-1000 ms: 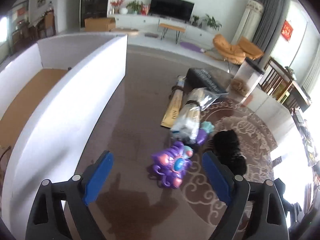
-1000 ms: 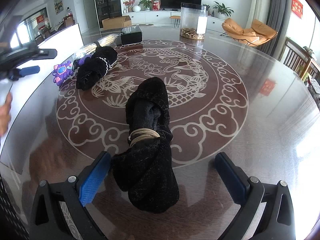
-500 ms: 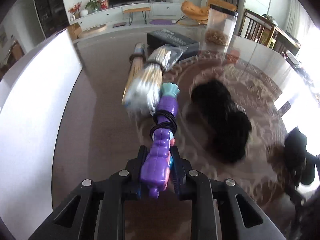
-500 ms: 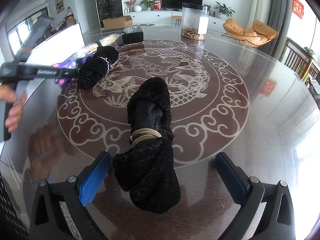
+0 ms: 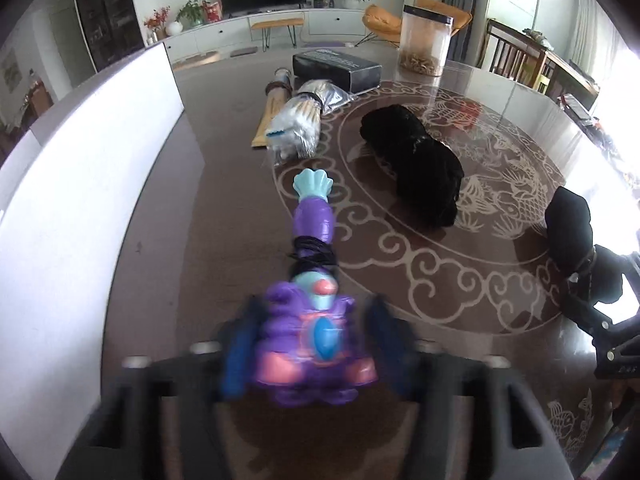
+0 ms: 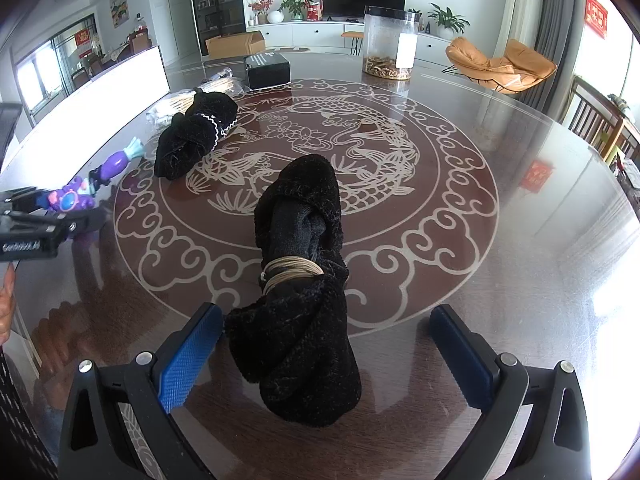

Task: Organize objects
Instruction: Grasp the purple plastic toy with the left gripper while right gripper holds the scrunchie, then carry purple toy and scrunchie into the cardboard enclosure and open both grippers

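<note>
My left gripper (image 5: 316,348) is shut on a purple toy (image 5: 316,312) with a teal tail, its blue pads pressed on the toy's wide body; the frame is blurred there. The toy and left gripper also show in the right wrist view (image 6: 76,196). My right gripper (image 6: 320,356) is open, its pads either side of a black cloth bundle (image 6: 304,280) tied with a tan band, lying on the round glass table (image 6: 520,280). A second black bundle (image 5: 416,168) lies further in, also seen in the right wrist view (image 6: 196,136).
A white-walled box (image 5: 80,184) stands along the table's left side. A bagged bundle of sticks (image 5: 296,128), a flat tan pack (image 5: 272,116), a black box (image 5: 336,68) and a clear jar (image 5: 426,44) sit at the far side.
My left gripper closed on the purple toy and turned; the toy now sits wide-side up between the pads. The right gripper stayed open around its black bundle.
</note>
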Available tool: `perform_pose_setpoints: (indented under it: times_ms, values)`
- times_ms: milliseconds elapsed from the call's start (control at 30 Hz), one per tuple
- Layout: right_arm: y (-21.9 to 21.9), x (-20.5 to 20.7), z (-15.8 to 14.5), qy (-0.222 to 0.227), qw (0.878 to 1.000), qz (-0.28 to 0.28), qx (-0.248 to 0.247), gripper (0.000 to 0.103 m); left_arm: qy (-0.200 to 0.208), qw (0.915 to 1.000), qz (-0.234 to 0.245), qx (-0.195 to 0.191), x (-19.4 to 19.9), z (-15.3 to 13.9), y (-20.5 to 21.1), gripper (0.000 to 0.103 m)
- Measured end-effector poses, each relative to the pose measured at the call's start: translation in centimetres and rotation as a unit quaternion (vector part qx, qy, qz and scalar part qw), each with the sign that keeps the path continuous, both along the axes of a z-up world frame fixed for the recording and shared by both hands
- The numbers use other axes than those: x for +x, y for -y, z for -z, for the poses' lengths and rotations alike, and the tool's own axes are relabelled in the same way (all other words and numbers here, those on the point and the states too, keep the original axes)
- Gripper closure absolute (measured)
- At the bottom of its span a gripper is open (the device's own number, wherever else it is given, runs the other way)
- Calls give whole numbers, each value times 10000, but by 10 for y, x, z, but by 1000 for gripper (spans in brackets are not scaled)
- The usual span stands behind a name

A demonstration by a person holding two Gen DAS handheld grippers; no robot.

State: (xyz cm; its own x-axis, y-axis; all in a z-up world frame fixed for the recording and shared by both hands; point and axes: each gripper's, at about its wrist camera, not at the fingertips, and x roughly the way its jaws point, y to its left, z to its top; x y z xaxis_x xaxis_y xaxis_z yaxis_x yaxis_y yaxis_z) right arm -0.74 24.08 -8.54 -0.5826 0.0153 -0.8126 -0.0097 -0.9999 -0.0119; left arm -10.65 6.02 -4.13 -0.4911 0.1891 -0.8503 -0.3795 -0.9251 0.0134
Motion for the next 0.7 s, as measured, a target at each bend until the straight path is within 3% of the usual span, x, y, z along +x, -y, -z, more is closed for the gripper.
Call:
perform_pose_setpoints:
  times_ms: [67, 200, 300, 400, 467, 500, 700]
  values:
    - [-1, 1, -1, -12, 10000, -12, -62, 0, -33, 9999, -113, 38, 4, -2, 2, 75]
    - [-10, -6, -16, 274, 9968, -430, -617, 0, -35, 9978, -465, 473, 19, -3, 26, 78]
    - [-11, -22, -25, 554, 9941, -660, -666, 4, -83, 9947, -687, 763, 27, -6, 40, 80]
    - [-7, -39, -23, 688, 9922, -784, -688, 29, -185, 9927, -763, 916, 42, -16, 47, 81]
    - [-3, -46, -16, 826, 9910, -856, -610, 68, -286, 9916, -776, 995, 50, -24, 51, 81]
    - [1, -45, -18, 704, 9934, -850, -314, 77, -335, 9909, -790, 1033, 54, -28, 53, 81]
    - [11, -25, -45, 335, 9951, -909, -207, 77, -611, 9815, -1108, 1434, 76, -49, 79, 81]
